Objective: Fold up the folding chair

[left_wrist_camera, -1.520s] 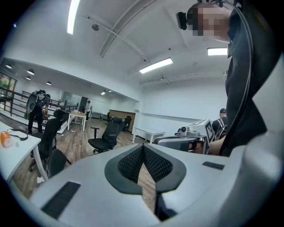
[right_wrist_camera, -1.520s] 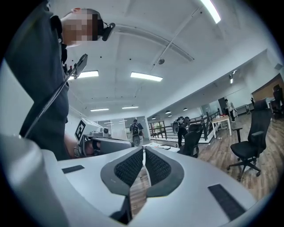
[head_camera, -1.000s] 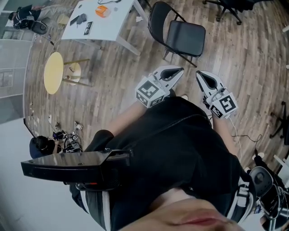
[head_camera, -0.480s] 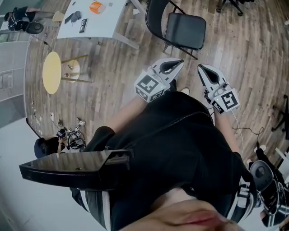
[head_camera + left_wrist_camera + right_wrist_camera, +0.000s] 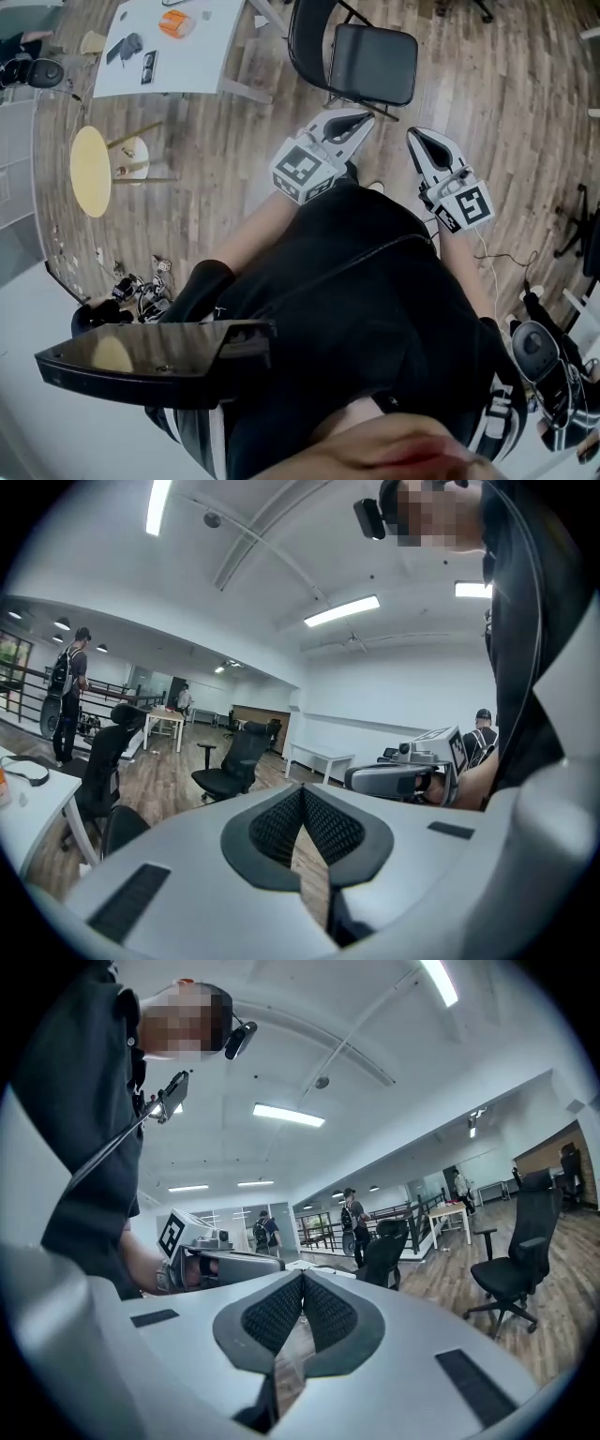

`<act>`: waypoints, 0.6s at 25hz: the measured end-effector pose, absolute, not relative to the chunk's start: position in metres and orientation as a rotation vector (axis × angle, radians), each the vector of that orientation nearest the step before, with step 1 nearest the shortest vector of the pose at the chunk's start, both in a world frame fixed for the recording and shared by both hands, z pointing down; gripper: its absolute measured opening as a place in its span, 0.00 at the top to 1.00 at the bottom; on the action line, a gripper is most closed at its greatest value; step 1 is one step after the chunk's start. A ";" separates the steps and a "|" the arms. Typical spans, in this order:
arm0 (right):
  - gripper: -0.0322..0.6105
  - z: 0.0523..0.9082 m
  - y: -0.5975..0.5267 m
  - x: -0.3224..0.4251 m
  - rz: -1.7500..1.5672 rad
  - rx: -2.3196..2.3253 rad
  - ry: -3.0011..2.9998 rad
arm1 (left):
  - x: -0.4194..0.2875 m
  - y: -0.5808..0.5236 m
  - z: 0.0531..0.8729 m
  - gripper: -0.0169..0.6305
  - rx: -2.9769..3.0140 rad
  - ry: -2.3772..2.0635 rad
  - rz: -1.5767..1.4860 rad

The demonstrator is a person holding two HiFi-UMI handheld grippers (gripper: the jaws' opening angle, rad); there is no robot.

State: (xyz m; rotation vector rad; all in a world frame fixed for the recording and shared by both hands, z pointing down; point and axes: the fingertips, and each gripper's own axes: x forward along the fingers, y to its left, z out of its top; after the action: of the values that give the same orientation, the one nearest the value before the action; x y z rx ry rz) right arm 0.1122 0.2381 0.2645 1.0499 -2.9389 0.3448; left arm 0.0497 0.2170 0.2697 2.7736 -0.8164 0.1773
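The black folding chair (image 5: 373, 64) stands unfolded on the wooden floor at the top of the head view, its seat facing me. My left gripper (image 5: 367, 118) is held out just short of the seat's near edge, jaws shut and empty. To its right, my right gripper (image 5: 413, 137) points the same way, also shut with nothing in it. In the left gripper view the jaws (image 5: 302, 795) meet tip to tip, and the right gripper (image 5: 412, 776) shows beside them. The right gripper view shows its jaws (image 5: 301, 1281) closed, with the left gripper (image 5: 217, 1262) at the left.
A white table (image 5: 192, 54) with small items stands left of the chair. A round yellow stool (image 5: 91, 172) lies further left. A cable (image 5: 506, 258) trails on the floor at the right. Office chairs (image 5: 230, 766) and people stand further off.
Both grippers, still shut, have moved a little nearer the chair. The table and stool have slid leftward in the head view as I advanced.
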 end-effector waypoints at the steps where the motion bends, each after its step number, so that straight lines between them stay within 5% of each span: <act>1: 0.93 0.265 0.228 0.110 0.355 1.063 -2.931 | 0.045 0.207 0.271 0.97 2.774 -0.813 0.179; 15: 0.93 0.276 0.111 0.066 0.404 1.219 -2.837 | -0.009 0.084 0.279 0.97 2.783 -0.710 0.188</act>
State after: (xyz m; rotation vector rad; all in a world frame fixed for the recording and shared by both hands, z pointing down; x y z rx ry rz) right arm 0.0661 0.1106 0.2760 1.2187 -2.8368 0.4039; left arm -0.0092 0.0836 0.2791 2.7828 -0.7099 0.1883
